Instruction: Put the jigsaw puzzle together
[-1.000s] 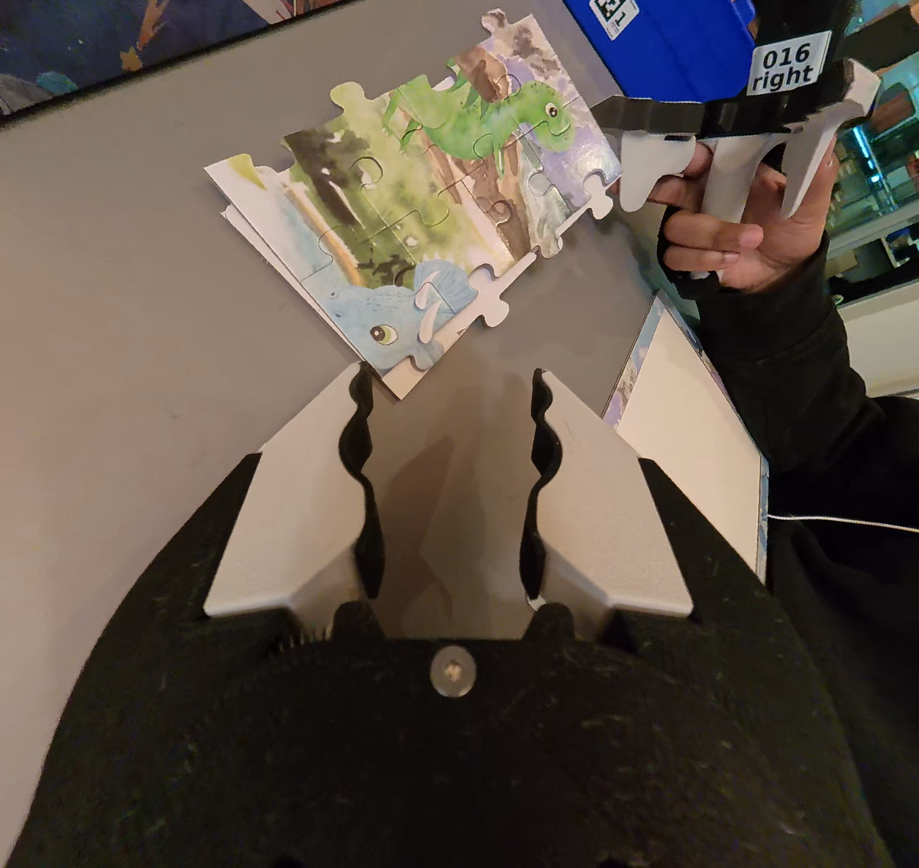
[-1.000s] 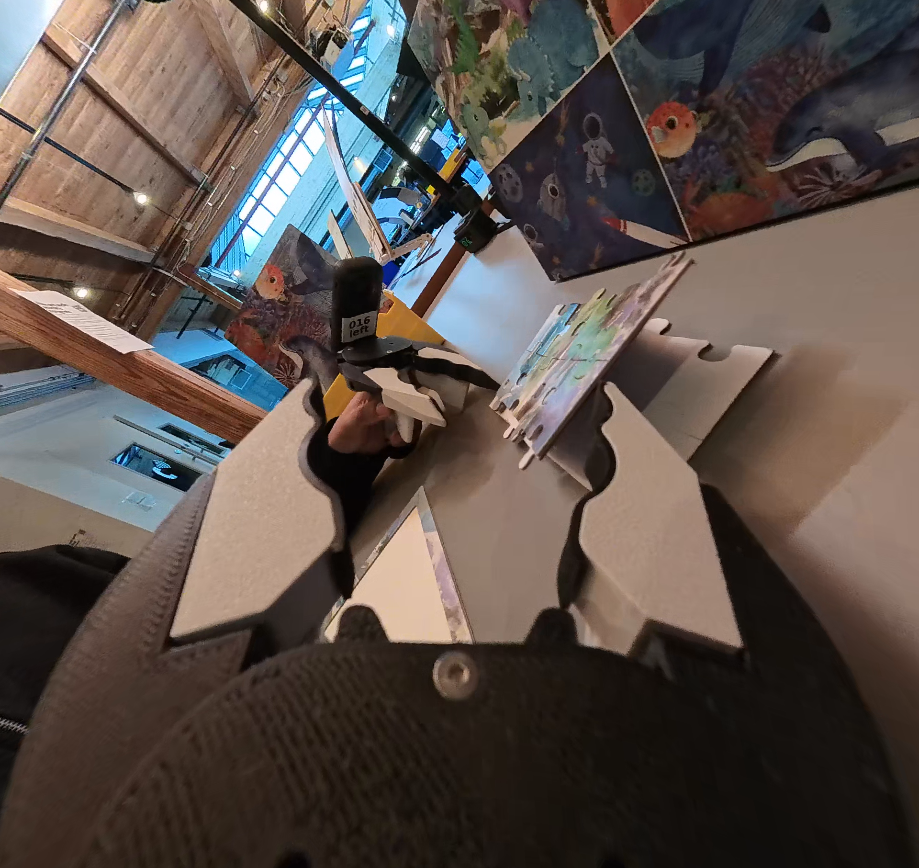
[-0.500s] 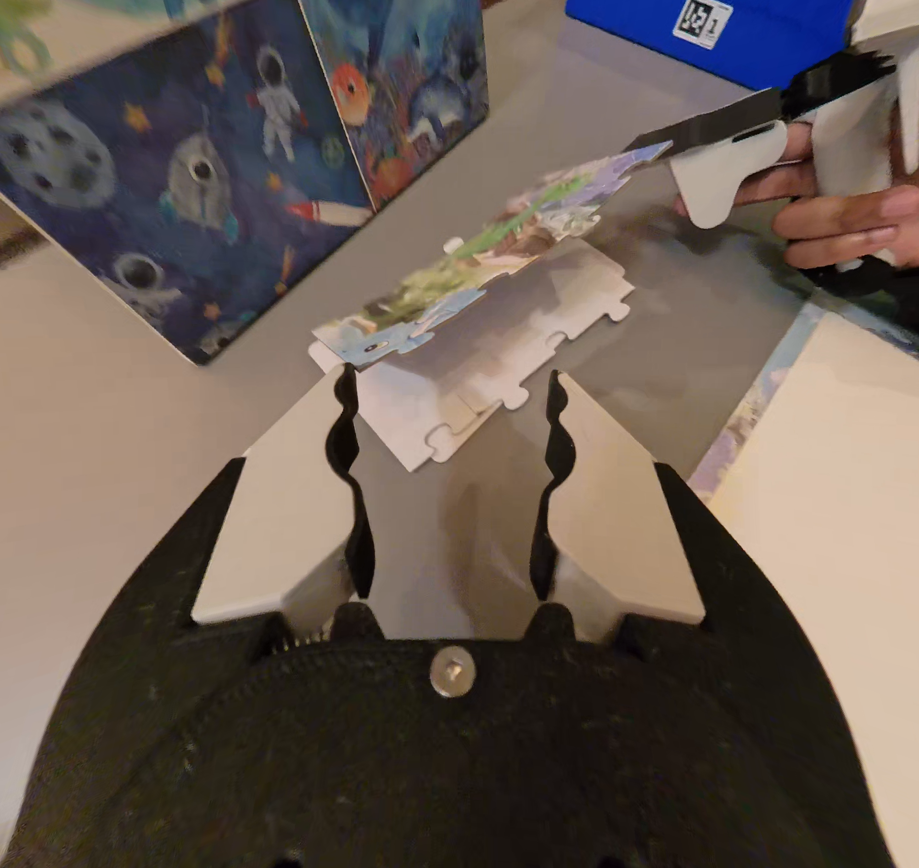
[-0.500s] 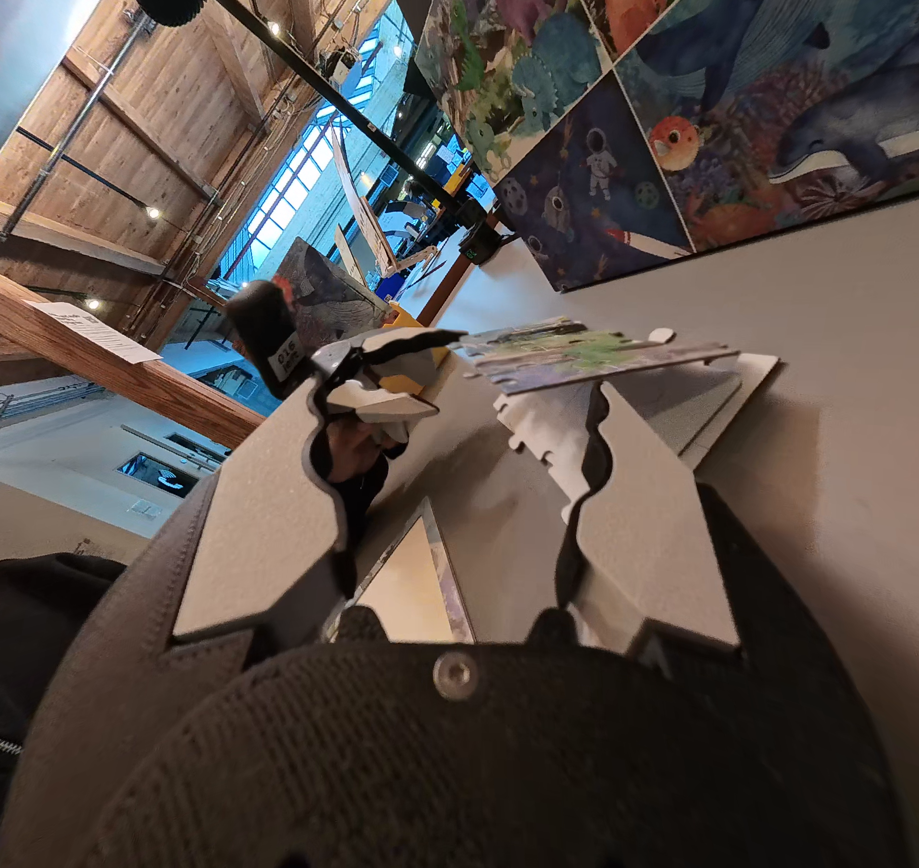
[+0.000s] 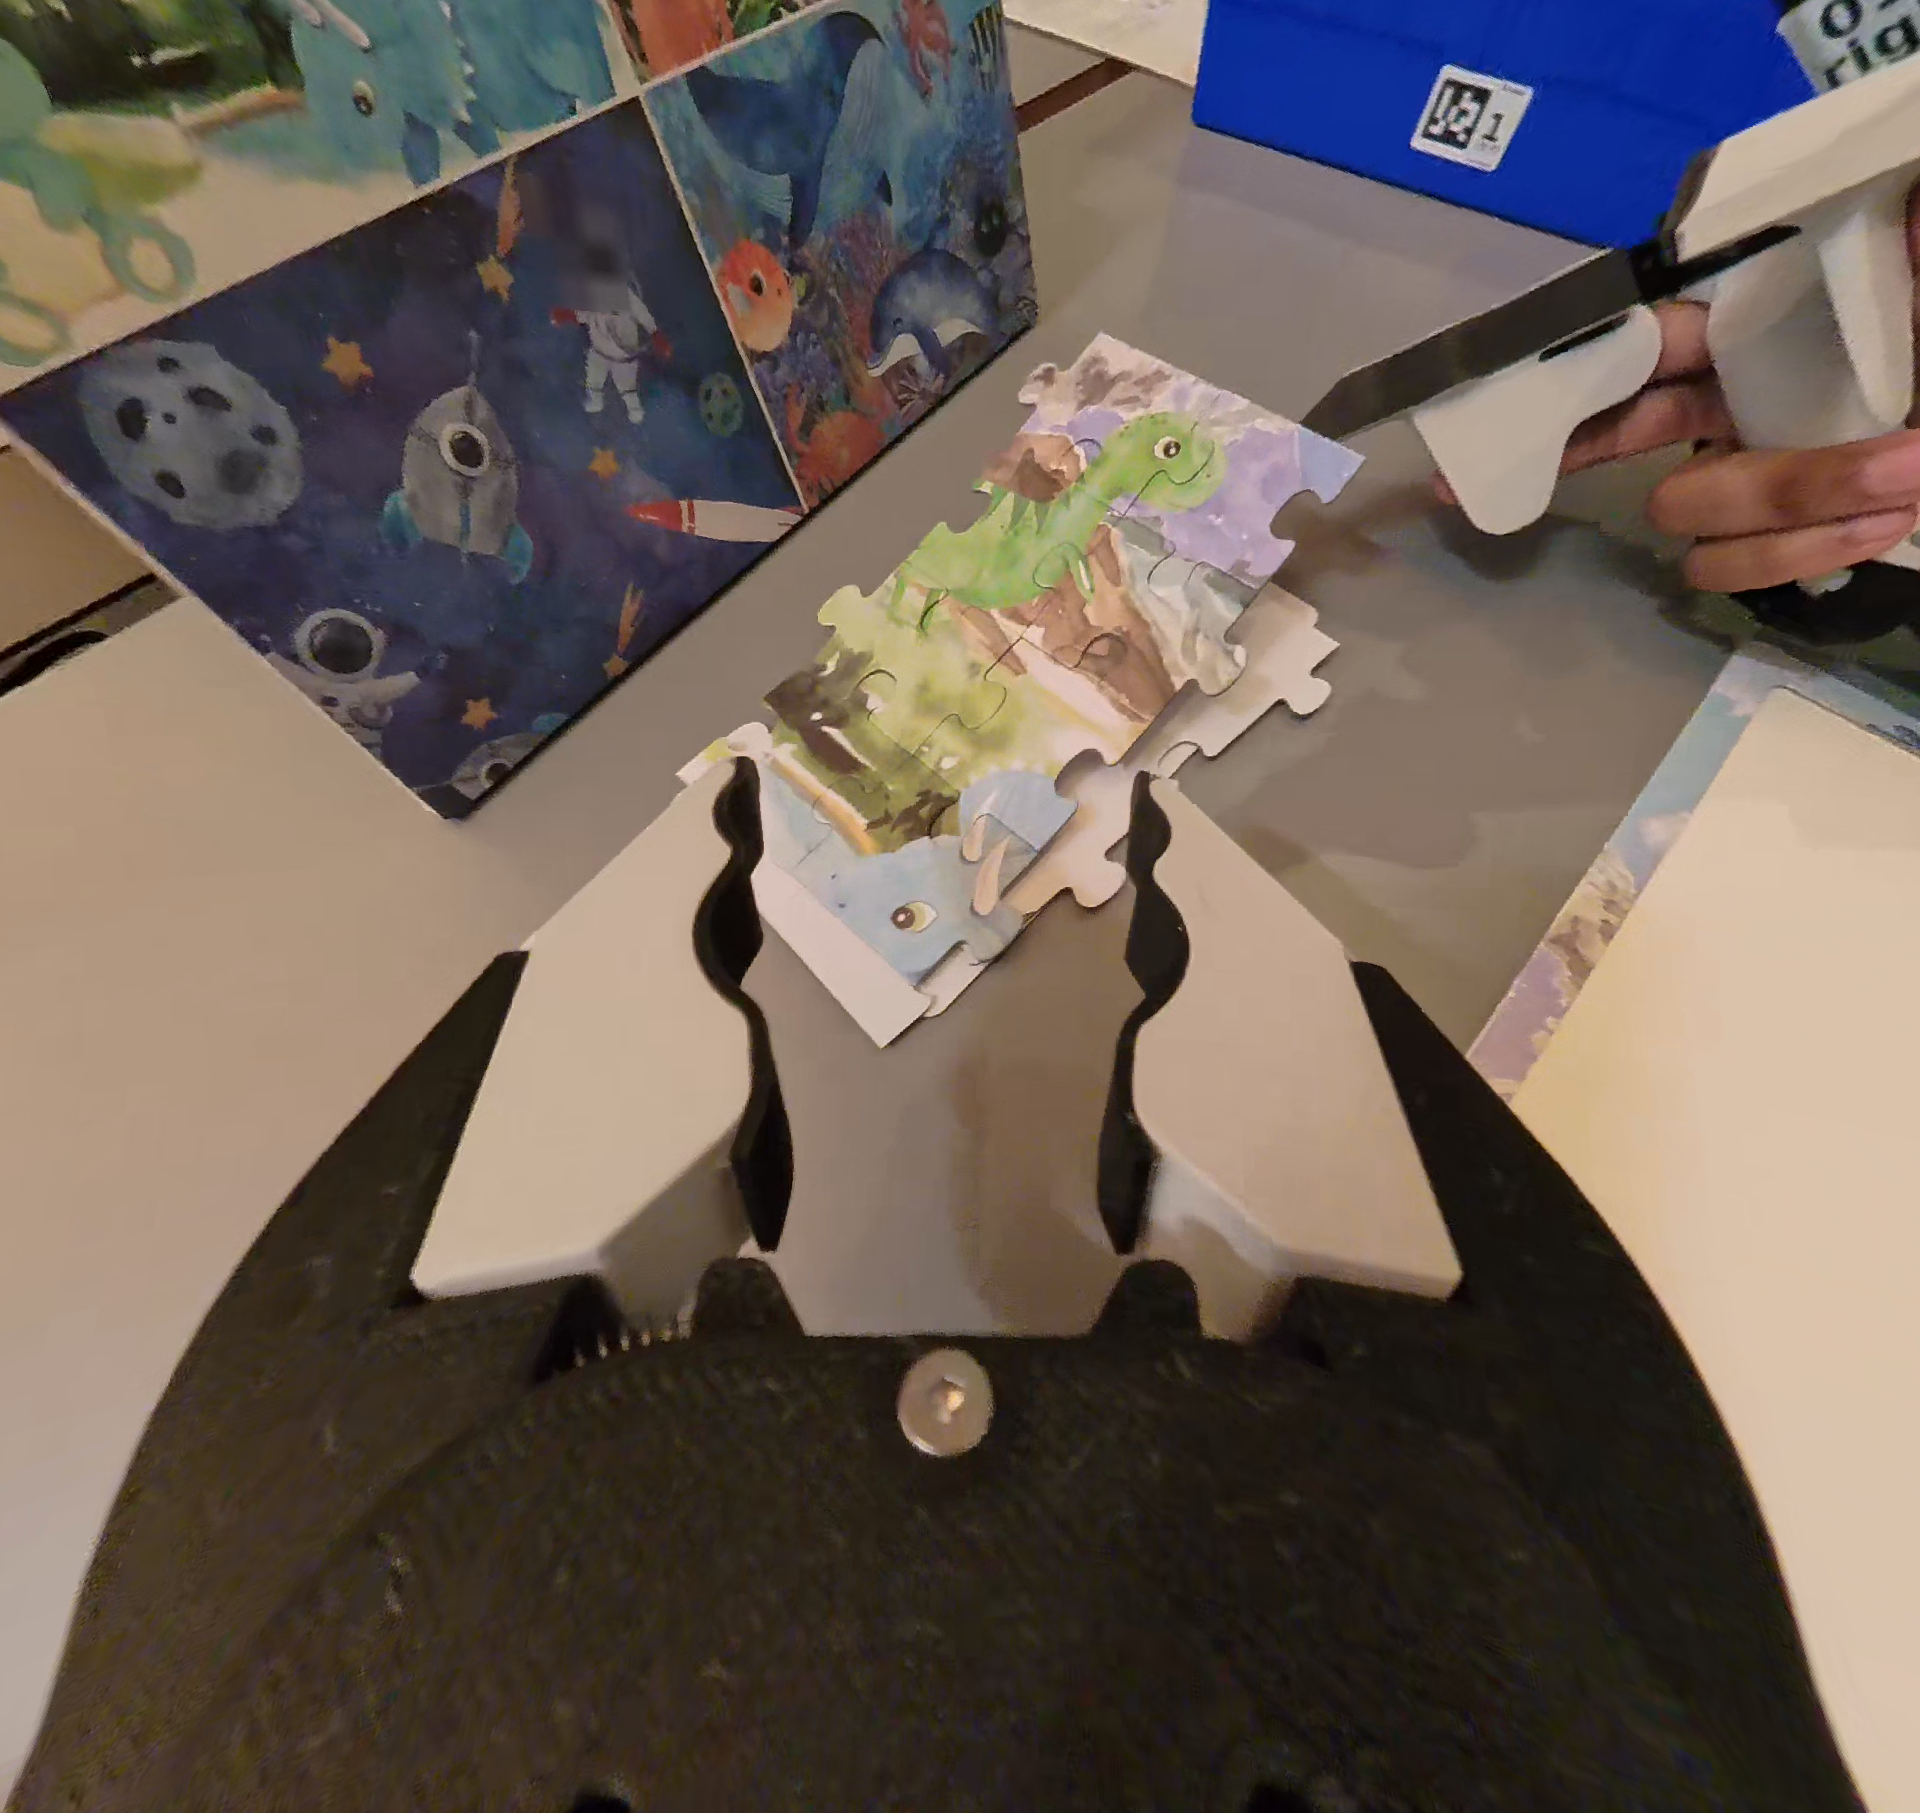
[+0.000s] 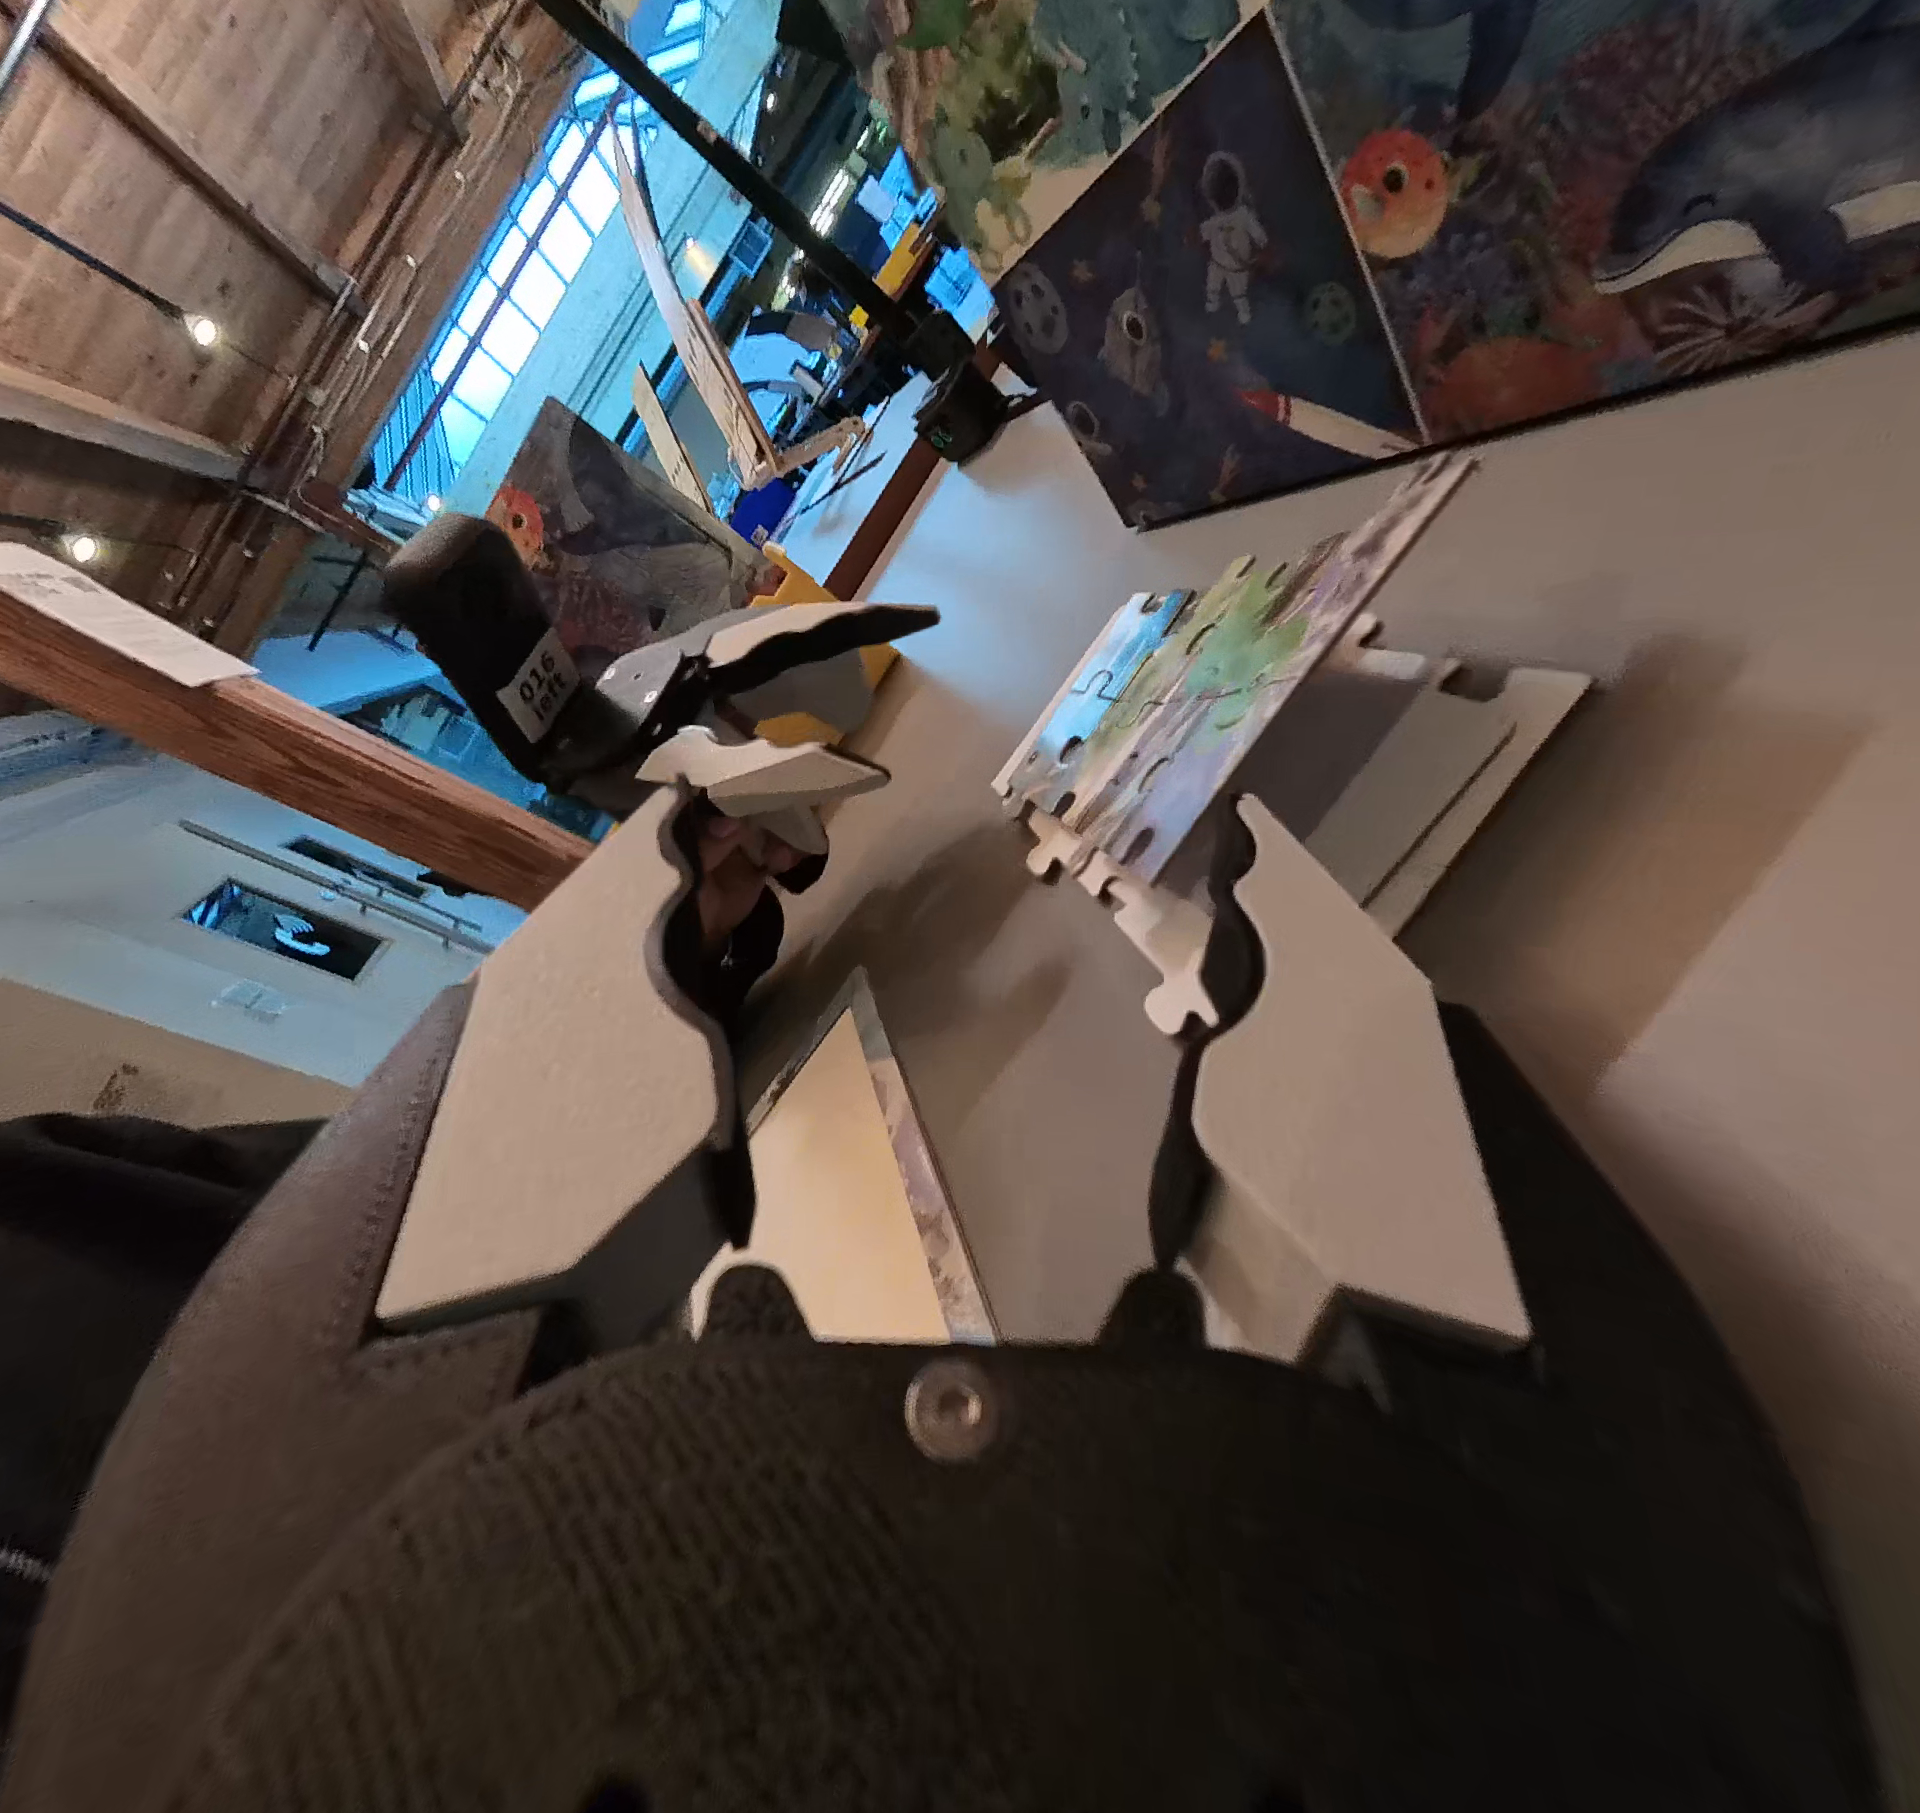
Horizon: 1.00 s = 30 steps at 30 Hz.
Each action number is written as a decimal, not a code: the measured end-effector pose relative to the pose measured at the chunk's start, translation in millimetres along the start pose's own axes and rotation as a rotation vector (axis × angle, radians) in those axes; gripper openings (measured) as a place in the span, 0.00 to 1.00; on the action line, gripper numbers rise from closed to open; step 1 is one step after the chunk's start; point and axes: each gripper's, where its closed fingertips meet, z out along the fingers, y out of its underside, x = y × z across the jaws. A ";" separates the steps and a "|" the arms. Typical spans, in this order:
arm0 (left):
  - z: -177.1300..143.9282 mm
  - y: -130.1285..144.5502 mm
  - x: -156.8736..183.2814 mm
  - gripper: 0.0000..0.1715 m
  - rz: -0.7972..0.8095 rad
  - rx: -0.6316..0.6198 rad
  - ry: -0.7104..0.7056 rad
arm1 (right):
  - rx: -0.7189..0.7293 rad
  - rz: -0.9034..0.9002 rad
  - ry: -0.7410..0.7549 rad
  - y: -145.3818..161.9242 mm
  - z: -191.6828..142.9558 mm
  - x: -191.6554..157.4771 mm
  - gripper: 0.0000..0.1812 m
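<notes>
At the left of the left wrist view stood a picture box (image 5: 499,413) printed with astronauts, planets, a whale and an orange fish, upright on the grey table (image 5: 260,932). Just right of it lay the partly assembled dinosaur jigsaw (image 5: 1049,641), joined pieces showing a green long-necked dinosaur above and a blue horned one below. It rested on a white puzzle sheet (image 5: 1273,672) whose knobbed edges stuck out at the right and near side. In the right wrist view the jigsaw (image 6: 1226,683) sat tilted, its far side raised above the white sheet (image 6: 1455,755).

The left gripper (image 5: 940,797) hung with its jaws wide apart and nothing between them, its tips at the near end of the jigsaw; contact could not be judged. Farther right, a blue box (image 5: 1455,38) stood at the table's back. The right gripper (image 5: 1423,413), held in a hand (image 5: 1766,485), was just beside the jigsaw's far right corner; its own view showed its jaws well apart and holding nothing. A flat white board (image 5: 1714,1140) lay at the right edge.
</notes>
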 end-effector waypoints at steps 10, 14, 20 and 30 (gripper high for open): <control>25.6 5.5 43.7 0.42 0.052 -0.094 0.178 | -0.223 -0.040 0.083 32.0 -4.8 11.8 0.45; 32.4 -4.7 49.4 0.42 -0.018 -0.085 0.266 | -0.255 -0.069 0.143 33.4 -12.2 19.6 0.43; 63.0 12.5 35.3 0.53 0.191 -0.246 0.164 | -0.192 -0.084 0.232 19.4 -25.8 37.6 0.42; 100.2 21.1 12.9 0.91 0.421 -0.419 0.218 | -0.232 -0.088 0.284 28.2 -21.9 52.4 0.43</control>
